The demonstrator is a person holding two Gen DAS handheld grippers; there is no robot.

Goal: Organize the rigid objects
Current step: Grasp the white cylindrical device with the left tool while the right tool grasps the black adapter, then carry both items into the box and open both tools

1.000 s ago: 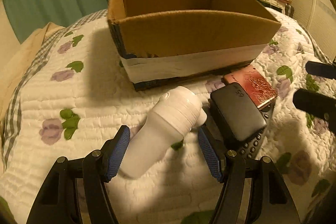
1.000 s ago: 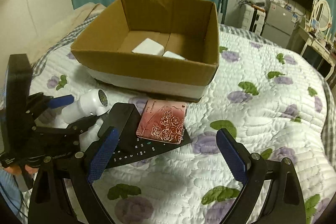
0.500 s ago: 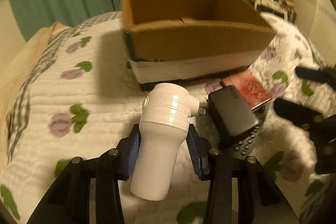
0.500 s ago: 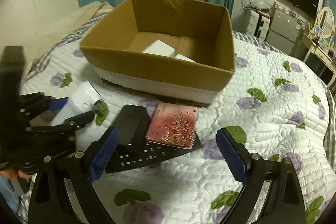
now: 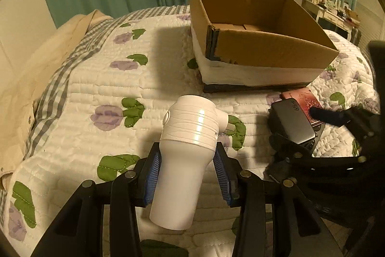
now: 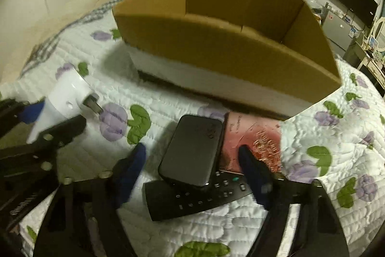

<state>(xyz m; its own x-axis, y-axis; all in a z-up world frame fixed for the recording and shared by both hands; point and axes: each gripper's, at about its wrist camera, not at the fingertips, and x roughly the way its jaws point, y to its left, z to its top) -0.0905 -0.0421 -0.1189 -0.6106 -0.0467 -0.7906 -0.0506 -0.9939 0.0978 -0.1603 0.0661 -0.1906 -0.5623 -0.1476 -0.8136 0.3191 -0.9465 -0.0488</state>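
The white plastic handheld device with a ribbed round head [image 5: 185, 160] is now pinched by its narrow body between the blue pads of the left gripper [image 5: 187, 176], head pointing at 12 o'clock; a second ago it lay tilted on the quilt between spread jaws. It looks lifted clear of the floral white quilt [image 5: 96, 93], so its next stop is probably the open brown cardboard box [image 5: 262, 49] at 1 o'clock.

At 3 o'clock of the device, the right gripper [image 6: 192, 168] has dropped from its high hover and now straddles the black rounded rectangular case [image 6: 192, 151]. Its jaws are spread, one blue pad left of the case and the other on the red embossed card holder [image 6: 255, 136]. The case rests across a black remote control [image 6: 192, 201]. Nothing is gripped there yet; motion blur suggests the approach is under way.
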